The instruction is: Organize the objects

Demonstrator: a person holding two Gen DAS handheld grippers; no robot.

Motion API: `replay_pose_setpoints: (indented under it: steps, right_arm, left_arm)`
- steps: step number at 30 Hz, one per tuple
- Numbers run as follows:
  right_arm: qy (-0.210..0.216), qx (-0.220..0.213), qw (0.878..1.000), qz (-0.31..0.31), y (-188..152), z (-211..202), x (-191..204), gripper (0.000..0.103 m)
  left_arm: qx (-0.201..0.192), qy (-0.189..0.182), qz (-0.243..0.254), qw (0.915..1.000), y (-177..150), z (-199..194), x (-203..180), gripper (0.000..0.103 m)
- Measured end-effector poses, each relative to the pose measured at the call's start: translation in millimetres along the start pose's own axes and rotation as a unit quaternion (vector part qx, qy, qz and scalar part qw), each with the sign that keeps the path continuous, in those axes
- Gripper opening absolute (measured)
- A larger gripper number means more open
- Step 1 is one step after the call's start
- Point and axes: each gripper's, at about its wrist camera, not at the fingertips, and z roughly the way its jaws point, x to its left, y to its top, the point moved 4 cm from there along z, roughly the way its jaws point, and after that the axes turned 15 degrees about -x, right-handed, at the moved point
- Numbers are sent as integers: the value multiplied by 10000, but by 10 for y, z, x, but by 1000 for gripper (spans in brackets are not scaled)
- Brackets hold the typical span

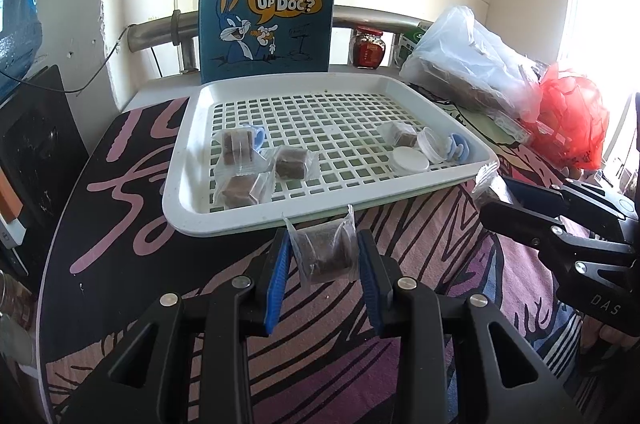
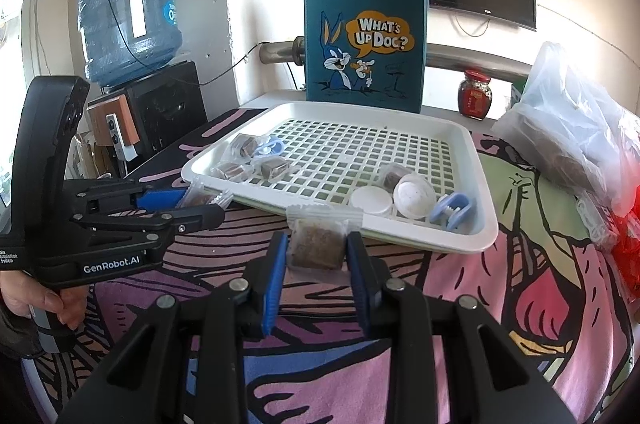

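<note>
Left gripper (image 1: 322, 256) clamped on a wrapped brown block (image 1: 326, 256); right gripper (image 2: 317, 250) clamped on another wrapped block (image 2: 316, 248). Both held above the patterned worktop (image 1: 420, 284), just short of the white tray's (image 1: 280, 224) near rim. Ahead in the tray: several wrapped blocks, white lids, blue clips. Judged partway done; these two blocks not yet placed.
</note>
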Motion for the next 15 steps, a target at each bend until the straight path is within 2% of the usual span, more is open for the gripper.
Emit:
replay_pose_setpoints:
  steps: [15]
  right_arm:
    - [7, -1, 10000, 25, -5, -3, -6, 29]
  left_arm:
    - [26, 1, -21, 10000, -7, 6, 5, 32]
